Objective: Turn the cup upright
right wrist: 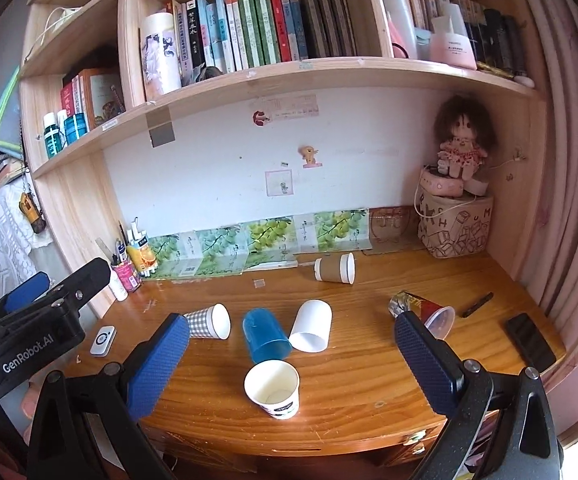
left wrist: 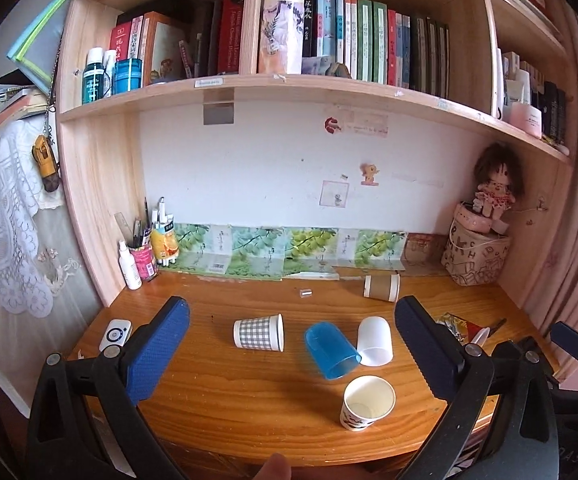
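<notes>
Both grippers, left (left wrist: 291,344) and right (right wrist: 291,344), spread wide, empty, above wooden counter (right wrist: 369,376). White paper cup (right wrist: 273,388) upright; translucent blue plastic cup (right wrist: 265,338) on side.

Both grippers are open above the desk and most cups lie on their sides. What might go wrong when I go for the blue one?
1. The blue cup lies right against the white cup; a finger wedging between them may send either one rolling.
2. The upright paper cup stands just in front of the blue cup, so a low approach by the right gripper may topple it.
</notes>
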### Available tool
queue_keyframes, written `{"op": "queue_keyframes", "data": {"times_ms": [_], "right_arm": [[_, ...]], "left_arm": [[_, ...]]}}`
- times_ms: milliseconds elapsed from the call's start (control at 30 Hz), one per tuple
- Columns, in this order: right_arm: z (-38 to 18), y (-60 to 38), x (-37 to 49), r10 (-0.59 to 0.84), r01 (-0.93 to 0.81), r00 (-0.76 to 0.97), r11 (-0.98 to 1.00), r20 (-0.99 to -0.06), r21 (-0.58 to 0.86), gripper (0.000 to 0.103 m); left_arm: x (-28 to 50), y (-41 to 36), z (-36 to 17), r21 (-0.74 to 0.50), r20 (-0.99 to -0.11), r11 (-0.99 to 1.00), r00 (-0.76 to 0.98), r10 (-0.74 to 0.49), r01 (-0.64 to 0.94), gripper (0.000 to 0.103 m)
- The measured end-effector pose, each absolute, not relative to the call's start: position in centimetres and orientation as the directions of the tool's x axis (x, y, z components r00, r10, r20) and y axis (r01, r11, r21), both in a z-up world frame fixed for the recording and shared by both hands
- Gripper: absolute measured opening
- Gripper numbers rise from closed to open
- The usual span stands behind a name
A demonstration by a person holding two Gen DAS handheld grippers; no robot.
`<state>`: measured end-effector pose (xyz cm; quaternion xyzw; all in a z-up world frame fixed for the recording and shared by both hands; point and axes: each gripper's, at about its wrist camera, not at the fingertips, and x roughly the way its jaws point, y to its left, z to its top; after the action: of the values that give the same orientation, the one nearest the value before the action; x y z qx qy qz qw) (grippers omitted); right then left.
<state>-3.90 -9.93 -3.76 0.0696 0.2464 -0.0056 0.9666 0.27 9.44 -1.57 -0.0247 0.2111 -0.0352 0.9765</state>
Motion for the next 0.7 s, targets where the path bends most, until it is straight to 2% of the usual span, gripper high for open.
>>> {"op": "queue_keyframes", "data": {"times_ms": [700], "right_arm": [[-4.5, -9.6, -3.2, 0.07, -0.006, 0.844, 0.993, -0.532, 0.12, 0.103]], "left_arm": [[0.9, 8.2, -2.7, -0.052, -0.472, 0.997, 0.878, -0.075, 0.057, 0.103]]}}
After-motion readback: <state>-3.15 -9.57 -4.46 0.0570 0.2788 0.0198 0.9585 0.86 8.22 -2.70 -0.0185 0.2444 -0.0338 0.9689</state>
